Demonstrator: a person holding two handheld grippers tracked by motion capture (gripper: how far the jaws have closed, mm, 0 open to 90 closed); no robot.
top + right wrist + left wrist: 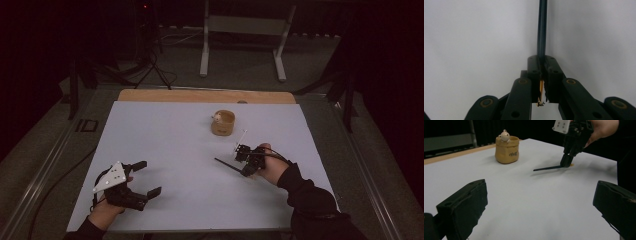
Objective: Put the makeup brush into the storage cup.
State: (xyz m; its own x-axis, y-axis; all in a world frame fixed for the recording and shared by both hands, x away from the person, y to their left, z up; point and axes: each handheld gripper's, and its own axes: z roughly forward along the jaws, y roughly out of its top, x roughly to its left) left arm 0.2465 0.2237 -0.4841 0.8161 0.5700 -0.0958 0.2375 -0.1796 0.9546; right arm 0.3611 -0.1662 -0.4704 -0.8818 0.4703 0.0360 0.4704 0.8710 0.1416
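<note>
1. My right tongs [248, 169] are pressed together on a thin dark pencil [227, 165], pinching it near its yellow-tipped end.
2. In the right gripper view, the pencil [542, 27] runs straight out from between the two black jaws, and the yellow end shows in the slot behind the pads.
3. In the high view, the pencil lies low over the white desk [165, 150] and points toward my left side. Whether its free end touches the desk I cannot tell.
4. In the left gripper view, the right tongs [566, 162] point down at the desk, with the pencil [547, 168] sticking out nearly level from their tips.
5. My left tongs [147, 177] are spread wide with nothing between them; they sit near the front left part of the desk, well apart from the pencil.
6. A tan sack-shaped pot [223, 122] with a small pale figure on its rim stands on the desk beyond the right tongs, apart from the pencil.
7. My right hand [272, 167] holds its tool at the right of the desk; my left hand [106, 210] is at the near edge.
</note>
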